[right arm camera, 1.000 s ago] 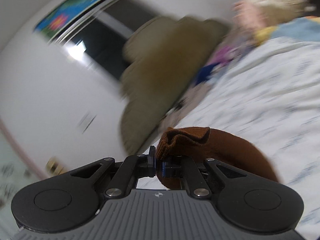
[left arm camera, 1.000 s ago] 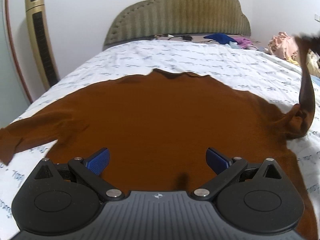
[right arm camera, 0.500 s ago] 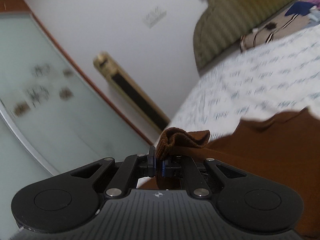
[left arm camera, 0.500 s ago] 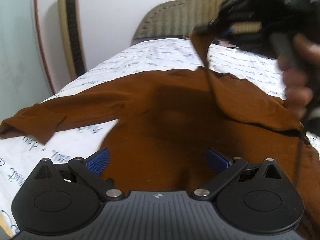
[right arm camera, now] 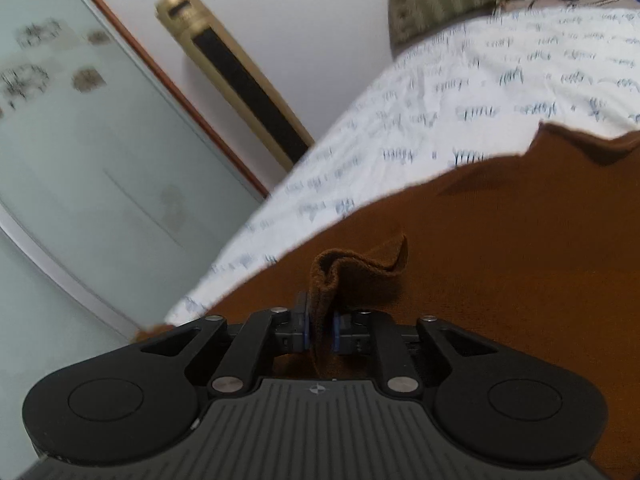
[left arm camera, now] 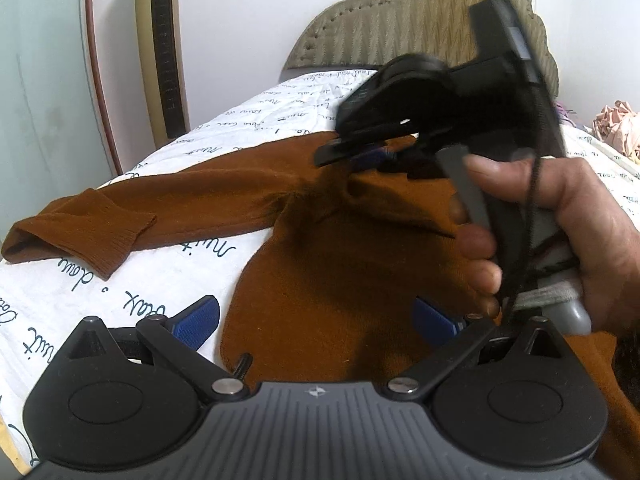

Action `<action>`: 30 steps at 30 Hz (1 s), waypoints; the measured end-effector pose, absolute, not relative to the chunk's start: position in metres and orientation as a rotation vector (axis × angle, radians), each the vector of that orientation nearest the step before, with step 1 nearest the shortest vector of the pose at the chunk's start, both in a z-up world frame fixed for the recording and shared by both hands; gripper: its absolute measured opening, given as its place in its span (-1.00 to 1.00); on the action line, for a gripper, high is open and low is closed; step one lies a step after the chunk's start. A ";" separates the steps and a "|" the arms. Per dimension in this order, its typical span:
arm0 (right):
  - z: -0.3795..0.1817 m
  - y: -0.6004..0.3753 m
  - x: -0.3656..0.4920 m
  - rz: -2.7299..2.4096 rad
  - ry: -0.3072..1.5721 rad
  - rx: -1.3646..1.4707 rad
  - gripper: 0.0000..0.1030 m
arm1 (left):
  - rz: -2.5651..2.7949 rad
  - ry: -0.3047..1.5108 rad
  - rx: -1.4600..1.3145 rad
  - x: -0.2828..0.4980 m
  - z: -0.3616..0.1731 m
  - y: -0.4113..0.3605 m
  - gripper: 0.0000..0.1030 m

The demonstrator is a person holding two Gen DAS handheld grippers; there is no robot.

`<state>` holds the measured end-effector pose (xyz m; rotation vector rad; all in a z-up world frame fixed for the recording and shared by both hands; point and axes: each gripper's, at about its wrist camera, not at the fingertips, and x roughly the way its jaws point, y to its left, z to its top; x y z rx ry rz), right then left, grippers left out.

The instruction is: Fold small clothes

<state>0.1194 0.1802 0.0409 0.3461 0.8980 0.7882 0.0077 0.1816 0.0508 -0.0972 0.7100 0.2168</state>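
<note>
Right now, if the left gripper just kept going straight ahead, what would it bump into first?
Probably the brown sweater: the left gripper, fingers open, points over its body on the bed. The right gripper and the hand holding it lie further on, though depth is unclear.

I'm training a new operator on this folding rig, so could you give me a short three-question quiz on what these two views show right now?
1. True or false: the right tongs are shut on the cuff of the brown sweater.
2. How do the left tongs stand?
A. Shut on the hem
B. Open, holding nothing
C. Shut on the bedsheet
3. Fill in: the sweater's other sleeve lies flat on the white ____.

Key
1. True; the cuff is pinched between the blue pads.
2. B; the pads stand wide apart above the sweater's body.
3. Bedsheet.
</note>
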 end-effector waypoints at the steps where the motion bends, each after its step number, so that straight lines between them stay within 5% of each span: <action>1: 0.037 0.185 0.123 0.785 0.932 0.327 0.12 | 0.219 0.711 -0.094 0.008 0.051 0.181 1.00; 3: 0.040 0.188 0.120 0.795 0.942 0.294 0.53 | 0.221 0.710 -0.090 0.009 0.050 0.182 1.00; 15: 0.119 0.101 0.107 0.811 0.740 0.388 0.66 | 0.212 0.710 -0.024 0.043 0.063 0.170 1.00; 24: 0.047 -0.067 0.105 0.341 0.820 0.546 0.61 | 0.225 0.726 -0.017 0.105 0.056 0.162 1.00; 26: 0.028 -0.094 0.099 0.236 0.824 0.562 0.22 | 0.239 0.741 0.007 0.118 0.050 0.156 1.00; 28: 0.019 -0.125 0.101 0.214 0.818 0.656 -0.56 | 0.237 0.749 0.016 0.128 0.046 0.150 1.00; 30: 0.018 -0.141 0.102 0.145 0.820 0.662 -0.75 | 0.229 0.756 0.019 0.135 0.042 0.145 1.00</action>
